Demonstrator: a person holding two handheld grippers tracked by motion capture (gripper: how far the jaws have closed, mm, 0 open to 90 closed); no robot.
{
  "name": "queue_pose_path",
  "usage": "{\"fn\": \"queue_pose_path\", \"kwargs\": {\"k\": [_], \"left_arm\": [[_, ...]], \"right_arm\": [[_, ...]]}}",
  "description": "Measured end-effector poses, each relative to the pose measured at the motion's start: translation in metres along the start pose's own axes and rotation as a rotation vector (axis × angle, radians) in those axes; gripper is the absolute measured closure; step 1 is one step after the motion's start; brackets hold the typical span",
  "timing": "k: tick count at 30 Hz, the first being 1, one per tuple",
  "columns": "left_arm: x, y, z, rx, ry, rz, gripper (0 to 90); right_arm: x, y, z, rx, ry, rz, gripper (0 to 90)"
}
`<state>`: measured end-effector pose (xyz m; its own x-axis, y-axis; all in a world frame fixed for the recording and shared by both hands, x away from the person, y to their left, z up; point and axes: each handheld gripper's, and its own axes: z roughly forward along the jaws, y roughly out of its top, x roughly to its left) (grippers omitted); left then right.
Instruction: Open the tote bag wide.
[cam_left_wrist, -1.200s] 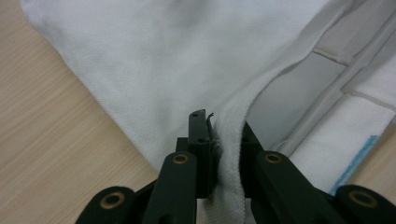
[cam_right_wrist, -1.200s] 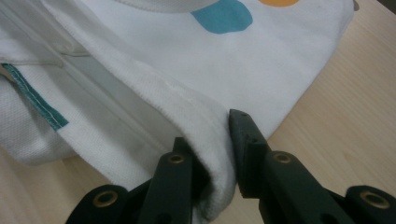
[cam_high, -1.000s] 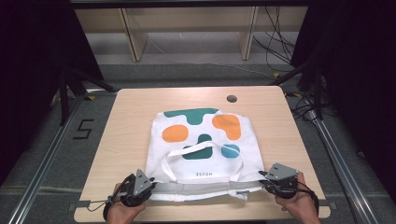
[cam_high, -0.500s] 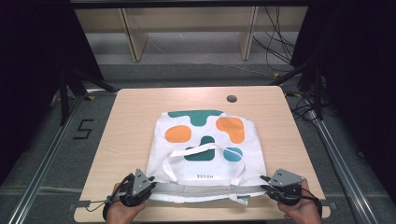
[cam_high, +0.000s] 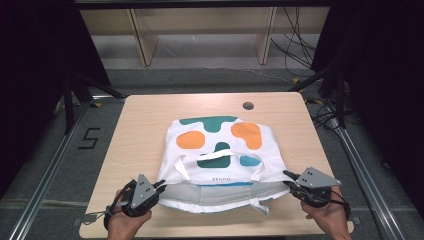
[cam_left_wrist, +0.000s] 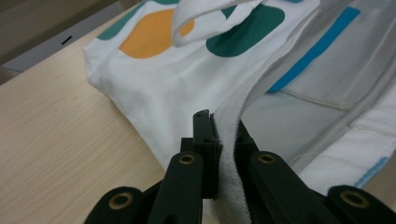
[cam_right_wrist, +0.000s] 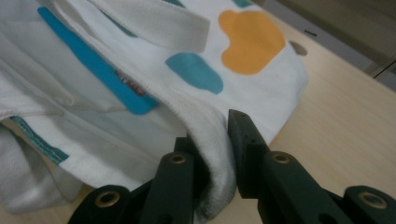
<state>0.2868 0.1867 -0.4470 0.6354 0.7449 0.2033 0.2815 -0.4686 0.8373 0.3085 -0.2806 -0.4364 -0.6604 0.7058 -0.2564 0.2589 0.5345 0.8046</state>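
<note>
so far, the tote bag (cam_high: 220, 150) rim is pinched by left gripper (cam_high: 159, 186) and right gripper (cam_high: 289, 178) at lower frame, mouth raised, lifting left undone.

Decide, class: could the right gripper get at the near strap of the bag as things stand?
Probably not at once. The right gripper is shut on the bag at its open edge, so it must let go first. The near strap hangs beside it at the table edge, with nothing between.

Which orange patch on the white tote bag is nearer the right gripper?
The larger orange patch on the white fabric tote bag, on the right gripper's side; the oval one sits toward the left gripper.
</note>
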Motion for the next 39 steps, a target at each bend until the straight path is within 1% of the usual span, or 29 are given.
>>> {"fn": "queue_pose_path", "kwargs": {"k": [2,3,4,6,7,10,12,13,14,15,18,19,20,22,24,25,26,27,28,29,30,31,32,33,34,35,36,37,39], "left_arm": [[0.004,0.007,-0.002,-0.017,-0.005,-0.018,86.0],[0.006,0.011,-0.004,-0.026,0.002,-0.016,86.1],[0.009,0.016,-0.005,-0.045,-0.003,-0.002,86.1],[0.015,0.027,-0.010,-0.083,0.001,-0.016,86.1],[0.017,0.033,-0.014,-0.105,0.014,-0.013,86.2],[0.021,0.057,-0.025,-0.151,0.066,0.048,86.4],[0.024,0.073,-0.032,-0.191,0.089,0.075,86.5],[0.025,0.080,-0.035,-0.212,0.103,0.082,86.5],[0.027,0.087,-0.038,-0.228,0.109,0.093,86.5],[0.027,0.093,-0.040,-0.247,0.115,0.089,86.5],[0.030,0.107,-0.046,-0.282,0.123,0.105,86.6],[0.030,0.110,-0.047,-0.287,0.132,0.111,86.7],[0.030,0.113,-0.048,-0.296,0.144,0.119,86.7],[0.027,0.118,-0.051,-0.301,0.168,0.140,86.8],[0.026,0.123,-0.056,-0.310,0.160,0.156,86.8],[0.026,0.125,-0.059,-0.319,0.161,0.156,86.8],[0.026,0.127,-0.062,-0.329,0.165,0.160,86.8],[0.026,0.129,-0.064,-0.348,0.166,0.155,86.9],[0.027,0.132,-0.068,-0.359,0.165,0.152,86.9],[0.028,0.135,-0.071,-0.371,0.150,0.144,86.9],[0.027,0.138,-0.076,-0.390,0.136,0.126,86.9],[0.026,0.142,-0.080,-0.397,0.133,0.129,86.9],[0.026,0.146,-0.085,-0.398,0.135,0.157,86.9],[0.026,0.149,-0.089,-0.402,0.136,0.175,86.9],[0.027,0.151,-0.093,-0.409,0.127,0.175,86.9],[0.029,0.153,-0.094,-0.413,0.113,0.167,86.9],[0.031,0.154,-0.093,-0.410,0.110,0.159,86.8],[0.034,0.155,-0.090,-0.397,0.113,0.157,86.9],[0.039,0.152,-0.078,-0.369,0.095,0.127,86.8]], "right_arm": [[-0.005,0.009,-0.003,-0.025,-0.010,-0.023,79.8],[-0.009,0.018,-0.005,-0.050,-0.028,-0.013,79.9],[-0.009,0.018,-0.005,-0.050,-0.028,-0.013,79.9],[-0.015,0.029,-0.008,-0.067,-0.039,-0.024,80.1],[-0.018,0.035,-0.010,-0.077,-0.048,-0.029,80.2],[-0.027,0.055,-0.020,-0.105,-0.079,-0.063,80.5],[-0.034,0.069,-0.029,-0.111,-0.097,-0.090,80.8],[-0.037,0.076,-0.034,-0.117,-0.102,-0.109,80.8],[-0.043,0.088,-0.043,-0.133,-0.121,-0.116,81.0],[-0.043,0.088,-0.043,-0.133,-0.121,-0.116,81.0],[-0.050,0.102,-0.055,-0.162,-0.150,-0.124,81.1],[-0.051,0.106,-0.058,-0.168,-0.155,-0.126,81.1],[-0.055,0.113,-0.065,-0.185,-0.165,-0.142,81.2],[-0.055,0.116,-0.068,-0.189,-0.163,-0.141,81.2],[-0.057,0.123,-0.075,-0.192,-0.183,-0.168,81.3],[-0.058,0.126,-0.078,-0.196,-0.184,-0.163,81.3],[-0.059,0.129,-0.082,-0.205,-0.185,-0.173,81.3],[-0.058,0.132,-0.086,-0.208,-0.185,-0.164,81.3],[-0.058,0.135,-0.089,-0.210,-0.190,-0.193,81.3],[-0.057,0.139,-0.093,-0.202,-0.189,-0.192,81.4],[-0.058,0.142,-0.096,-0.209,-0.196,-0.200,81.4],[-0.059,0.145,-0.099,-0.213,-0.191,-0.189,81.4],[-0.060,0.148,-0.103,-0.216,-0.187,-0.194,81.4],[-0.061,0.150,-0.107,-0.219,-0.187,-0.197,81.4],[-0.061,0.153,-0.112,-0.229,-0.179,-0.198,81.4],[-0.063,0.155,-0.116,-0.243,-0.186,-0.204,81.4],[-0.062,0.157,-0.118,-0.248,-0.170,-0.187,81.4],[-0.063,0.159,-0.119,-0.250,-0.174,-0.189,81.4],[-0.064,0.161,-0.114,-0.230,-0.177,-0.192,81.4]]}}
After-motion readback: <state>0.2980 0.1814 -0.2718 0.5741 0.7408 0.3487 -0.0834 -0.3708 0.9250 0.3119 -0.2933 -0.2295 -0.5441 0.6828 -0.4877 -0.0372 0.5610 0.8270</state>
